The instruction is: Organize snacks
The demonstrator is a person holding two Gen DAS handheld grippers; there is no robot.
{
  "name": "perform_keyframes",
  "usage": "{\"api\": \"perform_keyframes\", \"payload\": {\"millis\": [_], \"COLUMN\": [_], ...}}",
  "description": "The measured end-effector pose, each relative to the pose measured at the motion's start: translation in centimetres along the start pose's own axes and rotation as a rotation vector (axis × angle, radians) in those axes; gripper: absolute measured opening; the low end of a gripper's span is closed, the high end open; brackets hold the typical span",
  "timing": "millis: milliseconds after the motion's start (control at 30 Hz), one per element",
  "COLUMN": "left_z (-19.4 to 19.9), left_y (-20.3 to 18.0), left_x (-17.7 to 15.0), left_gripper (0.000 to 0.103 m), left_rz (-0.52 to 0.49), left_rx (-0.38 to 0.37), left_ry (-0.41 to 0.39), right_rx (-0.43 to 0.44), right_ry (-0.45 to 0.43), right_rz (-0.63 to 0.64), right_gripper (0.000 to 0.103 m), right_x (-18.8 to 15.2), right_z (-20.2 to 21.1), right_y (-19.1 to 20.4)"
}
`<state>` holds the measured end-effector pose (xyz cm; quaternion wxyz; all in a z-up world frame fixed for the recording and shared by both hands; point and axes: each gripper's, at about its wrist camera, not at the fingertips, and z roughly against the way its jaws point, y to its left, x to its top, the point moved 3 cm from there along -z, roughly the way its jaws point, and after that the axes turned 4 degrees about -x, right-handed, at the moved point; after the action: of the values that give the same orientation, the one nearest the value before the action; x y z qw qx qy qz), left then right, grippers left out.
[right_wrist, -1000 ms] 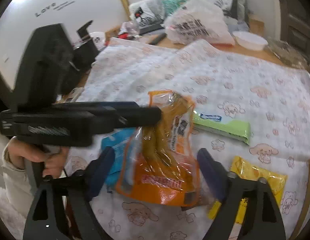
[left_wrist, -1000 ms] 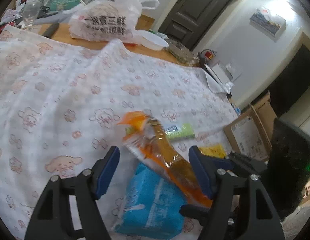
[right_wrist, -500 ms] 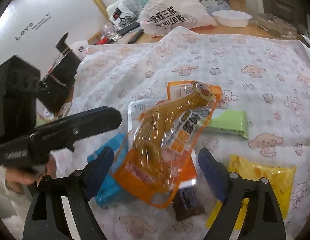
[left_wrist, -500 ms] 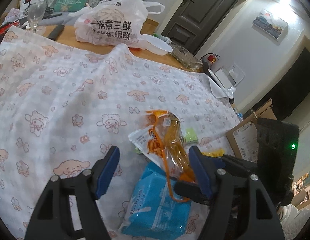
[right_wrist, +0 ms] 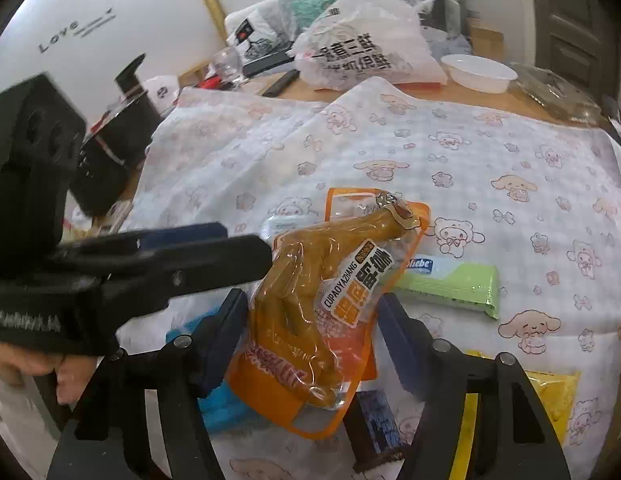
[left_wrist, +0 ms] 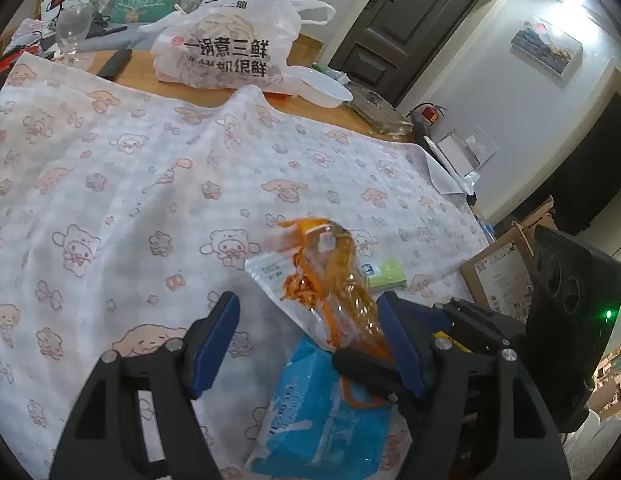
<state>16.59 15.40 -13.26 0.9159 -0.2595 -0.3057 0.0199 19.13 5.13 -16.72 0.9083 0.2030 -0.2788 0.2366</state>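
Orange pouch is sitting between the fingers of the right gripper, tilted up off the cloth on the table, sealed neck pointing away beyond the fingertips; right fingers are standing wide, both pads lying close against the pouch edges; whether they are actually pinching it or it is only leaning on one finger, I cannot tell; judging by the raised tilt, it is being carried, probably to pull it off the heap so it can be sorted on its own.

Left gripper is hovering with its fingers spread wide and gripping nothing; blue pack is lying below and between them, partly under the pouch; likely next pick, or the left side is waiting to steady the pile.

Green bar is lying flat just beyond the right fingertip of the right gripper; yellow packet is lying outside that same finger; dark bar is showing under the pouch, near the finger base.
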Motion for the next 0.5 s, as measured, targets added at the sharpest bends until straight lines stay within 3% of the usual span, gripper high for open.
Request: {"api": "perform_keyframes", "payload": {"millis": [267, 333, 400, 500], "left_z": [-0.3, -0.5, -0.8, -1.2], "left_y": [-1.4, -1.8, -2.1, -2.0], "left_x": [-0.6, -0.8, -1.1, -1.4], "left_gripper": [0.068, 0.065, 0.058, 0.056], "left_rz": [-0.027, -0.037, -0.047, -0.039], "left_rx": [-0.024, -0.03, -0.031, -0.018], "left_ry": [0.015, 0.018, 0.03, 0.042], "right_rx": [0.107, 0.157, 0.141, 0.158], "right_ry": [-0.028, -0.035, -0.065, -0.06], "right_rz": [0.06, 0.105, 0.164, 0.185], "right_gripper": [0.055, 0.043, 0.032, 0.031], "right_x": [-1.3, -1.9, -2.2, -2.4], "right_z": [2.0, 2.6, 3.3, 3.6], "right_y": [0.1, 0.9, 1.7, 2.1]}}
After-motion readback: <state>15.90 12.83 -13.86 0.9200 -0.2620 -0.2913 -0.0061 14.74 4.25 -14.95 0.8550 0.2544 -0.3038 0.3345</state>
